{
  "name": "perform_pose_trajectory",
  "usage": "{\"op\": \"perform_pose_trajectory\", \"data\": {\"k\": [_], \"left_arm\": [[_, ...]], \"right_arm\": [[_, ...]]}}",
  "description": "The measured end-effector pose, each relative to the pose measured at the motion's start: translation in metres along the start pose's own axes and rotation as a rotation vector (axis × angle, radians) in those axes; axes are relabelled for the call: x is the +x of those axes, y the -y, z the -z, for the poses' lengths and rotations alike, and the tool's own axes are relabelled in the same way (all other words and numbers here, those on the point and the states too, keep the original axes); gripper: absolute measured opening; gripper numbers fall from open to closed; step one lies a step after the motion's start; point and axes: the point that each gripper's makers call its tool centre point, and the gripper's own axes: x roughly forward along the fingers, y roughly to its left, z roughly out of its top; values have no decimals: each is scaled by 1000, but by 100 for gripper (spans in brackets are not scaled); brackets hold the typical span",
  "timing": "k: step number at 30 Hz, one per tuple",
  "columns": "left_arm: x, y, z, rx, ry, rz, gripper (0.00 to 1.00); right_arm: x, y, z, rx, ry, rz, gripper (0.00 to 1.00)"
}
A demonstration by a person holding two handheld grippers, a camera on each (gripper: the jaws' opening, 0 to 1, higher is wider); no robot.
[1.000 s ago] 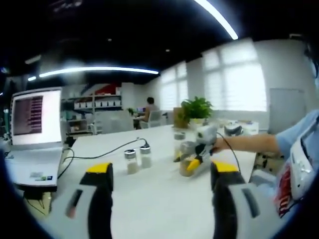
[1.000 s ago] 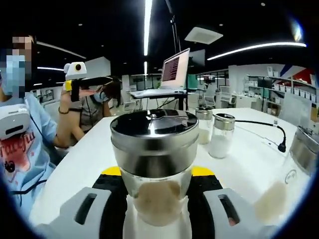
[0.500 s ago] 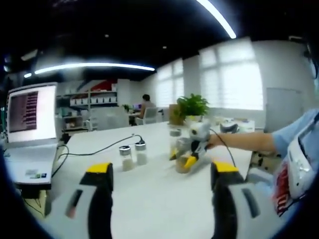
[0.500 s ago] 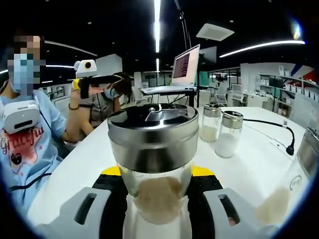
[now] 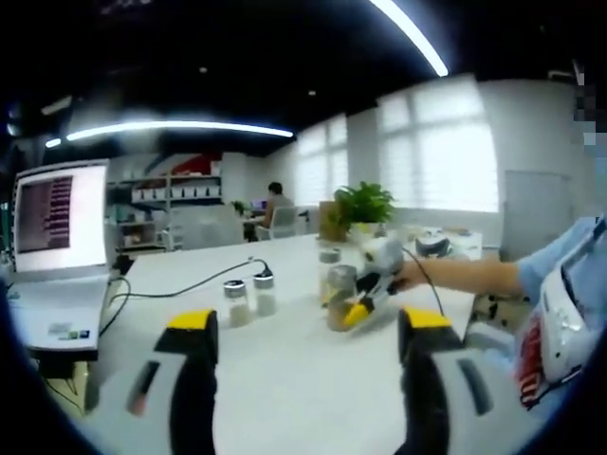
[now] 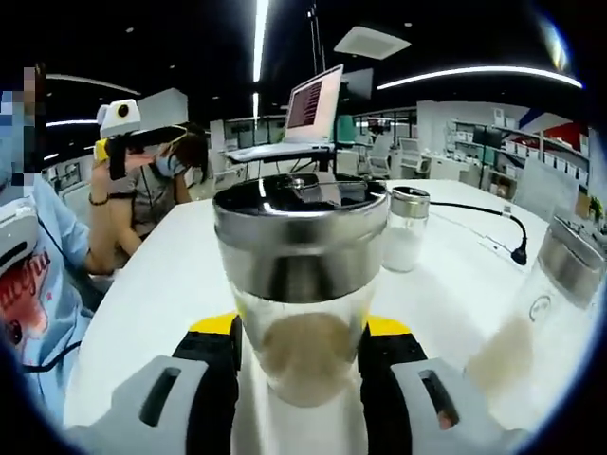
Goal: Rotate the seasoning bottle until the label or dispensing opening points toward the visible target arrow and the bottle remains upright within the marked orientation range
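Observation:
The seasoning bottle [image 6: 299,284], clear glass with a steel lid and brown powder inside, stands upright between the jaws of my right gripper [image 6: 299,379], which is shut on its body. From the left gripper view the same bottle [image 5: 337,301] sits on the white table [image 5: 285,370], with the right gripper [image 5: 368,282] closed around it from the right. My left gripper [image 5: 303,379] hangs open above the table's near side with nothing between its fingers. In the right gripper view it appears raised at the far left [image 6: 119,128].
Two small shakers [image 5: 248,296] stand left of the bottle, near a black cable. A white-filled shaker [image 6: 406,242] and a larger bottle [image 6: 555,303] stand close by. A laptop [image 5: 57,237] sits at the table's left end, a plant [image 5: 358,204] behind. A seated person [image 6: 161,185] is off the edge.
The right gripper's view has swung, so one small shaker is now hidden behind the held bottle. In the left gripper view the bottle and right gripper sit slightly further left.

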Motion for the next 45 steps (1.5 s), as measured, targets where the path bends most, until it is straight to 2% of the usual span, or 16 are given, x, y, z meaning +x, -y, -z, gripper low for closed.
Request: {"op": "perform_pose_trajectory", "data": {"k": [3,5,7,10,13,15,18,21,23,24,25,27,29,31,36,45], "left_arm": [[1,2,0,-10,1,13,82],[2,1,0,-14,2,13,82],[3,1,2,-17,-4,8,82],[2,0,2,-19,-7,5,82],[2,1,0,-23,3,2,82],[3,1,1,-25,4,2,82],[4,4,3,-29,1,5,82],[3,5,2,-36,8,11,82],[1,2,-1,-32,17,6,82],[1,1,-1,-9,13,-8,82],[0,-1,-1,12,4,-25,82],[0,-2,0,20,-2,-34,82],[-1,-4,0,12,1,-32,82],[-3,-5,-1,-4,11,-21,82],[-2,-9,0,-8,10,-35,82],[-2,-9,0,-12,9,-28,82]], "right_arm": [[-12,2,-2,-57,15,91,49],[-21,5,3,-107,-24,175,51],[-30,11,5,-96,-30,273,60],[-40,12,-6,-75,47,368,67],[-50,2,-31,28,243,439,68],[-54,0,-36,85,313,503,78],[-60,0,-38,148,385,628,88],[-54,-4,-44,154,408,658,93],[-51,-6,-47,177,398,689,84],[-52,-8,-50,204,425,720,64],[-58,-4,-60,160,473,780,56],[-60,3,-60,63,408,881,65],[-59,10,-61,110,441,904,64],[-59,19,-48,145,383,947,61],[-53,24,-52,95,410,987,55],[-35,28,-44,120,327,996,46]]}}
